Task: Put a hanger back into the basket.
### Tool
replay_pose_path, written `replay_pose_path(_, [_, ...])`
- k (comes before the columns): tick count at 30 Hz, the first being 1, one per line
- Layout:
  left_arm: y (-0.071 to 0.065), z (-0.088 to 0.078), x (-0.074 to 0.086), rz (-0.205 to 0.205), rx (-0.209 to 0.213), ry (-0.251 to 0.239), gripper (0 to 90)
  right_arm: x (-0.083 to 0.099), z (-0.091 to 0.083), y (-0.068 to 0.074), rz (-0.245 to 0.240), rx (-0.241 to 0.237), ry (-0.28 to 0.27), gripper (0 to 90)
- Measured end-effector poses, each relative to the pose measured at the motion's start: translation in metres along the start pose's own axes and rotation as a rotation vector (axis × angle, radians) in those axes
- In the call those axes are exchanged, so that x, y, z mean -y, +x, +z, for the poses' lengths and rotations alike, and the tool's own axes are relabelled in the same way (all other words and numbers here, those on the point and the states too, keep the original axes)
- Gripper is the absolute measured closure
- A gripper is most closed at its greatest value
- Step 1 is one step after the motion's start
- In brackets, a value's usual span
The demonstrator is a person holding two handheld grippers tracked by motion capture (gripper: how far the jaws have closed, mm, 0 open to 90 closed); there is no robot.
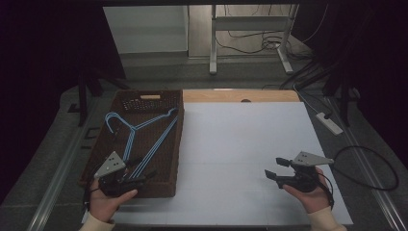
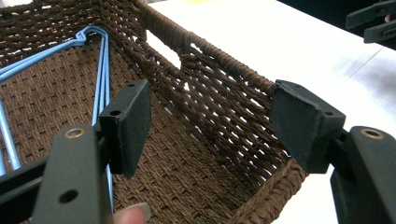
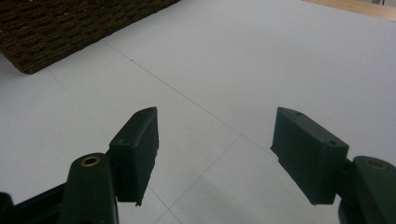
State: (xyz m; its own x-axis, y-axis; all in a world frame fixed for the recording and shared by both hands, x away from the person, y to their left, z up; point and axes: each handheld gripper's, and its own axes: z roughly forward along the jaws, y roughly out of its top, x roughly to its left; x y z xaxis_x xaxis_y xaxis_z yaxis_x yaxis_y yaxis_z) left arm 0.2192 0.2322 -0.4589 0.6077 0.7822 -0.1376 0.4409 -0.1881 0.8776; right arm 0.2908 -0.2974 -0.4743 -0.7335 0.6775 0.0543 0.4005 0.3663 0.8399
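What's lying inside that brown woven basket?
Blue wire hangers lie on the floor of the basket, bunched together; how many I cannot tell. The left gripper hovers open over its near end, hiding the hangers' lower ends there.

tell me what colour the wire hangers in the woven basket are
Light blue: the thin wire hangers lie in the dark brown woven basket, clearest in the high view.

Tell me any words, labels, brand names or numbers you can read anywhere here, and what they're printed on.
There are none to read.
The woven basket, the blue wire hangers lying in it and the white table carry no print.
The left gripper and the right gripper show no brand or number, only plain black jaws and grey plates.
The power strip on the floor is too small to tell whether it bears marks.
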Motion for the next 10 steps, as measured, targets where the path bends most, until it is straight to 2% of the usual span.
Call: replay_pose_path(10, [0.0007, -0.0003, -0.0006, 0.004, 0.001, -0.002, 30.8, 0.0001, 0.0000, 0.0013, -0.006, 0.003, 0.001, 32.3])
